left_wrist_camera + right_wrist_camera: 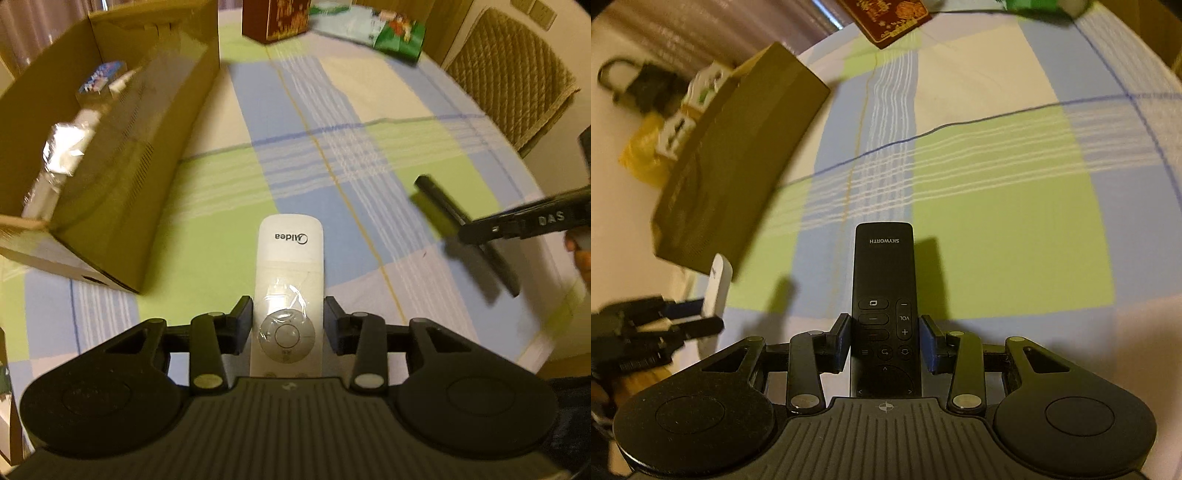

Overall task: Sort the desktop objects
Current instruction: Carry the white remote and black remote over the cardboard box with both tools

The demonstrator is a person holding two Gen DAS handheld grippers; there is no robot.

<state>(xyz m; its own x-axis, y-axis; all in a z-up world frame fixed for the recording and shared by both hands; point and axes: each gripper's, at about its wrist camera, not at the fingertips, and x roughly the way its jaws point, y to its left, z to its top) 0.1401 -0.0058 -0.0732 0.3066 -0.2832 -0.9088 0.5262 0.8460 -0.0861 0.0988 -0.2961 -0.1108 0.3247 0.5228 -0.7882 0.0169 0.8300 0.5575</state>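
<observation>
White plastic-wrapped Midea remote (288,280), its near end hidden, sits clamped in the left claw (288,325); the right claw (884,341) grips a slim black Skyworth remote (883,295), both above the checked cloth desk (325,155).

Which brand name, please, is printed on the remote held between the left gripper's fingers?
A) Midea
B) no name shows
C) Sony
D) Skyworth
A: the white remote between the fingers of the left gripper reads "Midea"; the black Skyworth remote sits in the right gripper.
</observation>
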